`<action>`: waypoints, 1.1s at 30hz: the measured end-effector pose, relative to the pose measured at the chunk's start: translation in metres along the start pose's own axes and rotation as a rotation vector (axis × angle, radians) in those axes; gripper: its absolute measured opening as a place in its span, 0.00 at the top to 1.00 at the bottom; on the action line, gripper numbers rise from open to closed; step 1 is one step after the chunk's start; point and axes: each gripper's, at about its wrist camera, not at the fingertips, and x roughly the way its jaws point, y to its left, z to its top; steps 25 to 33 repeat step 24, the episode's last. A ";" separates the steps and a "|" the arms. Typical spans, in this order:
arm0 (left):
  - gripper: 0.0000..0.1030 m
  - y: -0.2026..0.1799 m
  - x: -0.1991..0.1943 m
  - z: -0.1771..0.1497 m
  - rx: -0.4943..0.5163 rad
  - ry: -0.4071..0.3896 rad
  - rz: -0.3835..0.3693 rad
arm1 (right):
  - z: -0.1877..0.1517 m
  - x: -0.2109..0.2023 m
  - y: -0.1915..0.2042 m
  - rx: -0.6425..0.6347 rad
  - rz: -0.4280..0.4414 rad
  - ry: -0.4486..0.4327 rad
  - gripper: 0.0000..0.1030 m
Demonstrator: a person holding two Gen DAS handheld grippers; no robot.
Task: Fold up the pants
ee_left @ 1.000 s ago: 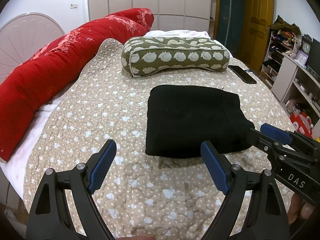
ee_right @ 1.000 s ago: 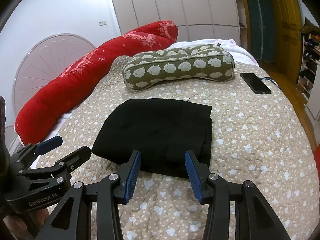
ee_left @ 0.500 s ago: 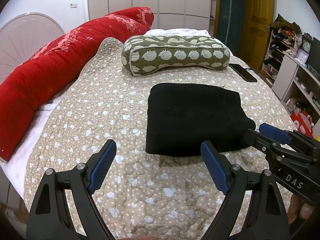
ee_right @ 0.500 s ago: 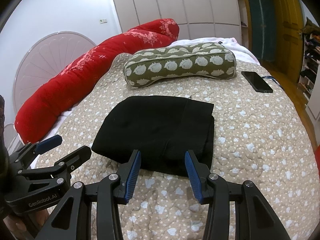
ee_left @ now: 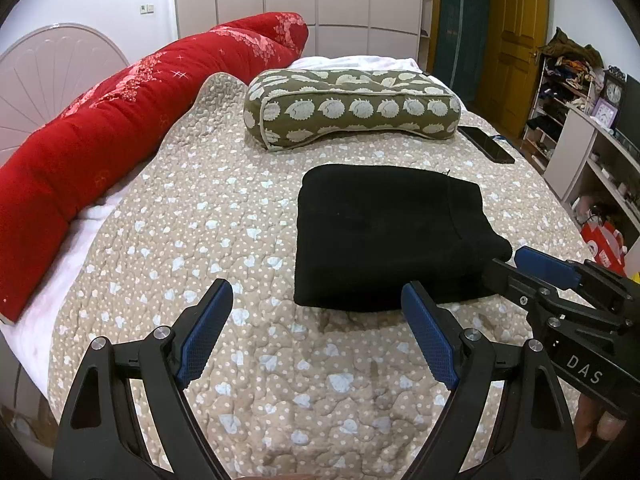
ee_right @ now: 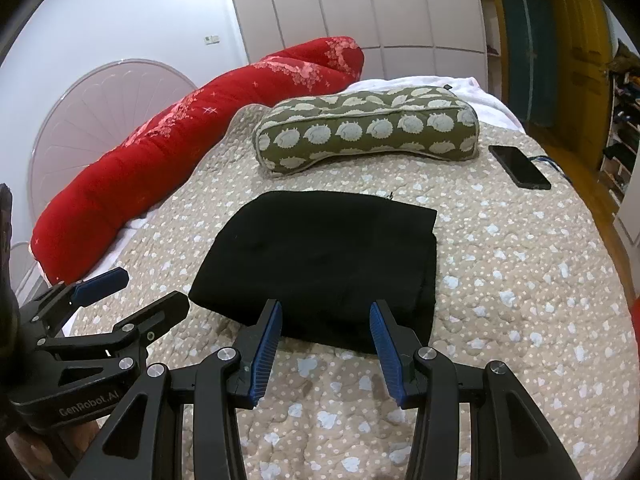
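Note:
The black pants [ee_left: 384, 232] lie folded into a compact rectangle on the beige quilted bed; they also show in the right wrist view [ee_right: 320, 260]. My left gripper [ee_left: 318, 308] is open and empty, held above the quilt just in front of the pants' near left corner. My right gripper [ee_right: 326, 320] is open and empty, just in front of the pants' near edge. The right gripper also shows at the right of the left wrist view [ee_left: 532, 272]. The left gripper shows at the lower left of the right wrist view [ee_right: 132, 292].
A green patterned pillow [ee_left: 352, 108] lies behind the pants. A long red bolster [ee_left: 120, 128] runs along the bed's left side. A black phone [ee_right: 520, 166] lies at the far right of the quilt [ee_left: 200, 240]. Shelves and an orange door stand to the right.
Both grippers have drawn back slightly from the pants. Both stay open and the pants have not moved.

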 end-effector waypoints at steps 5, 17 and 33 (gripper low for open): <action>0.16 0.000 0.000 0.000 0.000 0.001 -0.001 | 0.000 0.001 0.000 0.000 0.002 0.002 0.57; 0.16 -0.001 0.001 -0.001 0.000 0.003 -0.004 | -0.002 0.002 -0.001 0.000 0.001 0.005 0.57; 0.16 0.001 0.000 -0.003 0.004 -0.018 -0.028 | -0.003 0.002 -0.002 0.003 -0.003 0.005 0.57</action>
